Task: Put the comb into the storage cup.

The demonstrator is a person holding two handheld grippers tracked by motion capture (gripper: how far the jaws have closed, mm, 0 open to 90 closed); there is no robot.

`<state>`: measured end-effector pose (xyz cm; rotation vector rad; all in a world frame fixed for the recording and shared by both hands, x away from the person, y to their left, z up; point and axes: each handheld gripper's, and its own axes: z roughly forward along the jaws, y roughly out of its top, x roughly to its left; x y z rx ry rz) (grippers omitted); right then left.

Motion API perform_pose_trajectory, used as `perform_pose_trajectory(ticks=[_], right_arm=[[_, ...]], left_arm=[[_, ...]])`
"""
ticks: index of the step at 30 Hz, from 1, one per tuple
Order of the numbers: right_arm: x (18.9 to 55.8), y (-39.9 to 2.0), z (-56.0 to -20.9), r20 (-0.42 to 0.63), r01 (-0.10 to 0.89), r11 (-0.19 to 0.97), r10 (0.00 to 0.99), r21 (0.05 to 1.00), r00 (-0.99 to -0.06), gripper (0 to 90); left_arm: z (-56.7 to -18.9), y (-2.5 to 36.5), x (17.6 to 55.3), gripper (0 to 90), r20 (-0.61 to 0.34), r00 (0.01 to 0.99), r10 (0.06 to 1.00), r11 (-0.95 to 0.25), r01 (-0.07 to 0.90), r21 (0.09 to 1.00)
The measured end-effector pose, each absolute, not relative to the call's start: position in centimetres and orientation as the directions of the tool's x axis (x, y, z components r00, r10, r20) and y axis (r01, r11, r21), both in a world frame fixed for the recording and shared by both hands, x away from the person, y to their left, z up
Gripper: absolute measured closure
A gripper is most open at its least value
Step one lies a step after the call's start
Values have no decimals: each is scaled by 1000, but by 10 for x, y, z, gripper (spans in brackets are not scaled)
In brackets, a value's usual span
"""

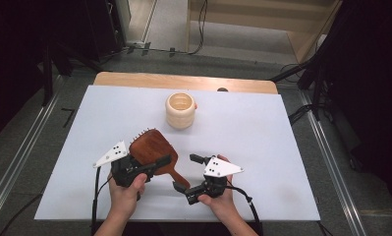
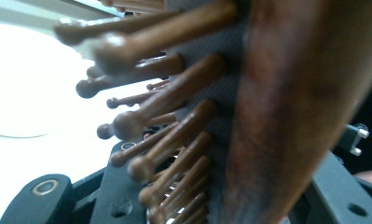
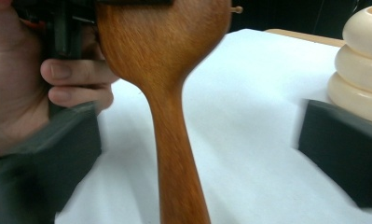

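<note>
Centrally, a white sheet (image 1: 262, 147) is covering the wooden table (image 1: 183, 81), grey floor surrounding it. Low in the frame, the left gripper (image 1: 149, 164) is clamping the wooden hairbrush (image 1: 152, 147) by its head; the right gripper (image 1: 186, 172) is standing apart around the handle. A cream ribbed cup (image 1: 180, 110) is sitting above.

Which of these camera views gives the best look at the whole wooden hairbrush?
The high view: it shows the whole hairbrush, its broad head clamped in the left gripper. The left gripper view shows blurred bristles and the head's edge. The right gripper view shows the handle and lower back, standing free between open jaws.
</note>
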<state>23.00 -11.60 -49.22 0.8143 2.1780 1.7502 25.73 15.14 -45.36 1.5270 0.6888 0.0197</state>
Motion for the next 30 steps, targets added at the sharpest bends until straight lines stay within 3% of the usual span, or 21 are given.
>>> perform_pose_trajectory(ticks=[30], right_arm=[[225,-224,-499,104,264,122,705,957,-702,0]], left_arm=[[-440,156,262,582,-376,800,466,79,386,919]])
